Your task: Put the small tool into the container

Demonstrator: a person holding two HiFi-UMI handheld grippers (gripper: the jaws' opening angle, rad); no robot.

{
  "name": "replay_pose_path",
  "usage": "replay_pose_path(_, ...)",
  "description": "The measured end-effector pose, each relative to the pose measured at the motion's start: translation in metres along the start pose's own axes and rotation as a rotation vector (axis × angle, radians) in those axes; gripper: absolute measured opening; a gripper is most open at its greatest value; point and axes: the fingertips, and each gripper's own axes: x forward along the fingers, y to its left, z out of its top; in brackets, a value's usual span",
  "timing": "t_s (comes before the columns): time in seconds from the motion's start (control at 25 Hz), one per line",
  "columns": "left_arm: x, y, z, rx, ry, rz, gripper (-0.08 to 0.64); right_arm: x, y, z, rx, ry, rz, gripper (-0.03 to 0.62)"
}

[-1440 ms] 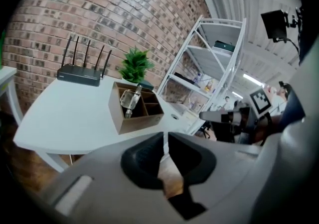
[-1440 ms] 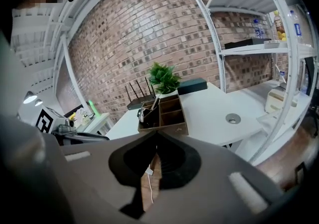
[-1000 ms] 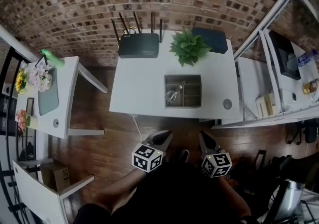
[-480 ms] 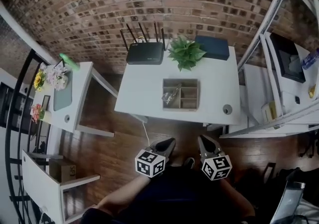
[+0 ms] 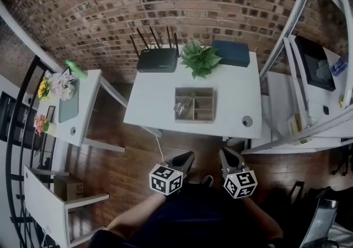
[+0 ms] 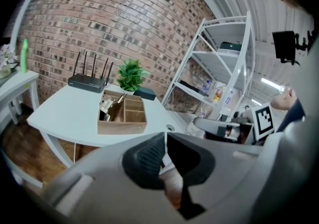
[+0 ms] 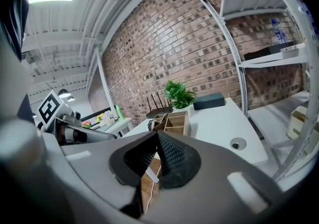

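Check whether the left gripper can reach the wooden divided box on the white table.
Probably not yet: the left gripper hangs over the wood floor, short of the white table, though nothing blocks the wooden divided box.

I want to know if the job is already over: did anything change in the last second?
Nothing was picked up or let go; only the head view shifted slightly. The left gripper and right gripper stay shut and empty, low in front of the table. The small tool stays in the wooden box, in the left compartment as the head view shows it.
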Motion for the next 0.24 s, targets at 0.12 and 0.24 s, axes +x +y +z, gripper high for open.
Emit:
replay_pose_path(0.12,0.0022,0.0017,0.0023,0.004,0.002,-0.004,0.014,0.0021,-0.0008,0.0032,-0.002,-0.007,-0.004,0.011)
replay_pose_path(0.24,0.0041,0.0051,0.0029,0.007,0.007,-0.008,0.014,0.0051,-0.0001,0.0041,-0.002,-0.008,-0.007,0.011)
